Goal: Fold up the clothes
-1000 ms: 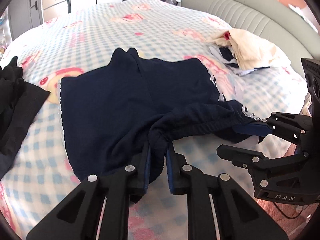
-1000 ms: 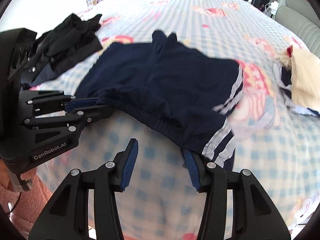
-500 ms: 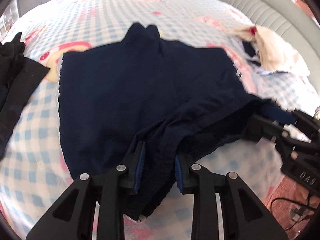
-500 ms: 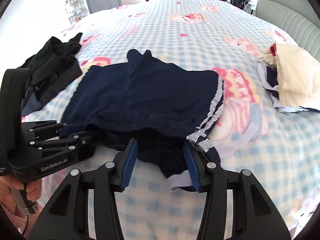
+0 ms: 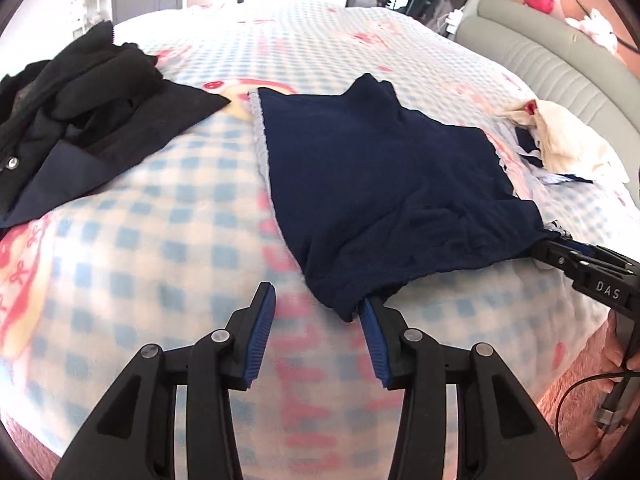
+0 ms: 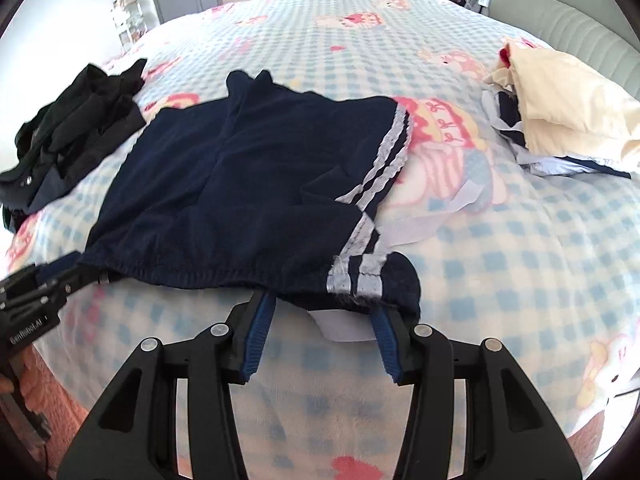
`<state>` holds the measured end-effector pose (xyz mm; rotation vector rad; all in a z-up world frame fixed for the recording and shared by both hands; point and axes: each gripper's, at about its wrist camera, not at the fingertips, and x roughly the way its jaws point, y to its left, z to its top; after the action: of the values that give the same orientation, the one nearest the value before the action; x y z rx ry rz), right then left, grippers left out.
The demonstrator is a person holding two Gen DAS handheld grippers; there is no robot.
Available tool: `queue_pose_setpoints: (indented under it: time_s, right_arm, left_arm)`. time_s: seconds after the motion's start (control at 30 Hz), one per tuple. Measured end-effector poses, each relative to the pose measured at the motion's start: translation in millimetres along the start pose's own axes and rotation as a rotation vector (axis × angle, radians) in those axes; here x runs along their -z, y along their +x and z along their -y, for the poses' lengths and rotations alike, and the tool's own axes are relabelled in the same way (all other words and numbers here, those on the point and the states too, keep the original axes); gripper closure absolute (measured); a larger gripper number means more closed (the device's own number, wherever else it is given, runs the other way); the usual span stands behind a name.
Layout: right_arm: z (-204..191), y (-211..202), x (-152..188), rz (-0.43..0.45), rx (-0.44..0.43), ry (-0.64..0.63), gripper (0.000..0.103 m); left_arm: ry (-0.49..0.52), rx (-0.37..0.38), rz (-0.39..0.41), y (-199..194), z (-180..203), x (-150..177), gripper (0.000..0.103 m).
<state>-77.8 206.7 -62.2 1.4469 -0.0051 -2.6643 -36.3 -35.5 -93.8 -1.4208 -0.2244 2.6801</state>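
A bed [image 6: 500,288] covered by a fleecy blanket of pale blue and white checks with pink cartoon figures. Navy shorts [image 6: 248,184] with white side stripes lie spread flat close to the near edge of the bed, their elastic waistband along that edge. A heap of black clothing [image 6: 76,136] lies toward the bed's left edge, just beside the shorts. A small pile with a cream garment on top [image 6: 568,108] lies toward the right edge, near the grey padded headboard [image 5: 552,56], well apart from the shorts.
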Motion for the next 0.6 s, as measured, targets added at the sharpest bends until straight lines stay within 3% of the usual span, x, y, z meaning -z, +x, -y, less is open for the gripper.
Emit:
queue_pose_setpoints:
  time_s: [0.23,0.33,0.4,0.43,0.5,0.6]
  right_arm:
    - [21,4,2,-0.008,0.05,0.047,0.055]
    - [25,20,15,-0.102,0.037,0.036,0.051]
    - [22,18,21,-0.086,0.04,0.025,0.049]
    - [21,14,23,-0.066,0.039,0.037,0.048]
    - [27,10,22,-0.03,0.035,0.098,0.048]
    - [30,11,17,0.022,0.069,0.203,0.05]
  left_arm:
    - [-0.101,0.064,-0.037,9,-9,3,0.055]
    - [-0.192,0.158,-0.04,11,-14,6,0.055]
    - [-0.199,0.229,-0.02,8,-7,8,0.055]
    - [-0.181,0.221,-0.015,8,-2,9,0.057]
    - [-0.147,0.154,-0.037,17,4,7,0.09]
    - [-0.201,0.196,-0.04,14,-4,3,0.093]
